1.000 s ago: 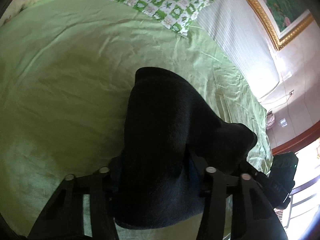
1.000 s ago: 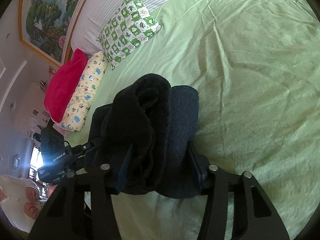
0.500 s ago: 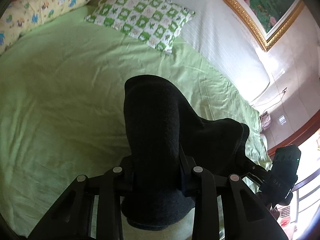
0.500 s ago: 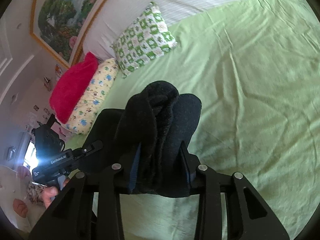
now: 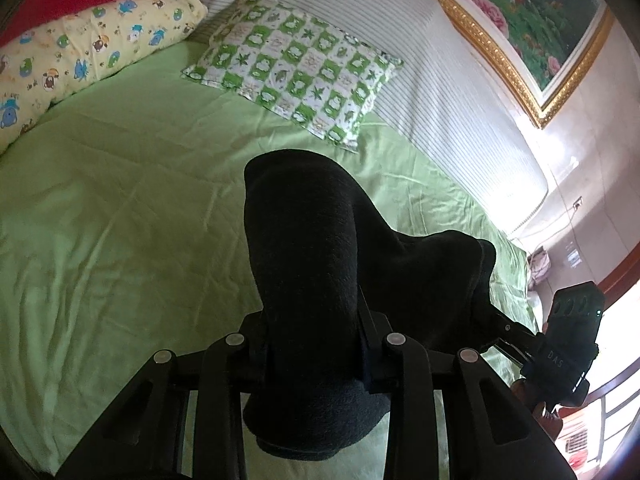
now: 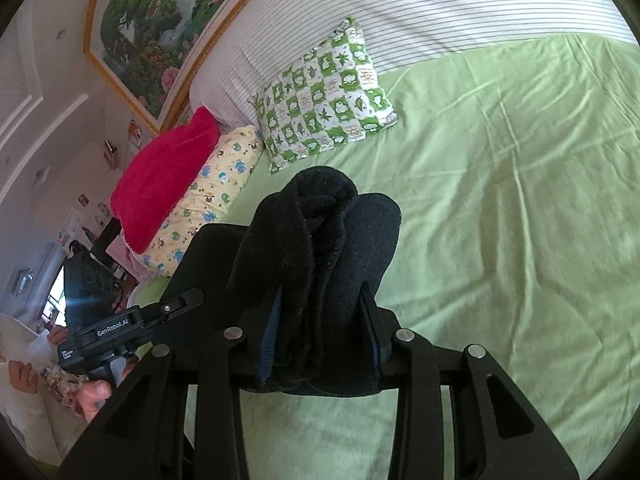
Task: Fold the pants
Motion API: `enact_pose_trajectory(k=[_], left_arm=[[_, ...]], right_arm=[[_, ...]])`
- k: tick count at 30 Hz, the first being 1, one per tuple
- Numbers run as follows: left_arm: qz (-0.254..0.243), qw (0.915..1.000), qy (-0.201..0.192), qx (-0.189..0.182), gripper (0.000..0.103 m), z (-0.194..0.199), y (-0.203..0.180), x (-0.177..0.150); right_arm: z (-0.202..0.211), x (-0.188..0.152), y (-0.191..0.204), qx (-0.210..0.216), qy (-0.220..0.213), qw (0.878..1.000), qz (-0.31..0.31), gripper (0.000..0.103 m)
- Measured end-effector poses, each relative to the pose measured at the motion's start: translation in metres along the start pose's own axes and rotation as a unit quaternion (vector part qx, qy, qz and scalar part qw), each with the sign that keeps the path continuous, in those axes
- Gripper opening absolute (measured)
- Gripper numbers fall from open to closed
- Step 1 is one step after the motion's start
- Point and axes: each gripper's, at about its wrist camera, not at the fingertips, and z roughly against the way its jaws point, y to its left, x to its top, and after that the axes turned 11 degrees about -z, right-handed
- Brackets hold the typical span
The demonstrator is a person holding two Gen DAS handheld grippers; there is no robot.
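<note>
Two grippers hold the same dark pants (image 5: 316,264), one at each end of a bunched edge, and this is surely so that the cloth can be lifted and laid over itself in one movement. The left gripper (image 5: 316,344) has its jaws clamped on a thick roll of the fabric; the roll fills the gap between the jaws and stands up toward 12 o'clock in its view. The right gripper (image 6: 320,332) is closed on several layers of the pants (image 6: 320,248), with a blue pad edge visible beside the cloth on each side. From the left wrist view the fabric stretches away toward 3 o'clock, where the right gripper appears with a hand under it. From the right wrist view the left gripper is at 9 o'clock, also with fingers around its handle.

The pants seem to hang above the green sheet (image 5: 120,220), not spread on it, though their lower part is hidden behind the jaws. Both grippers point forward and downward over the bed, toward the checked pillow (image 5: 296,68) at 12 o'clock. The two hands stay near each other, side by side, and the cloth between them is slack, not tight
</note>
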Motion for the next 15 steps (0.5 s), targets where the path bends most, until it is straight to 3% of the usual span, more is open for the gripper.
enact_pose_trajectory(k=[15], left_arm=[[0.014,0.9995,0.012,0.027,0.032,-0.044,0.026,0.031]], right_arm=[[-0.057,0.036,-0.004,-0.01,0.026,0.999,0.02,0.037]])
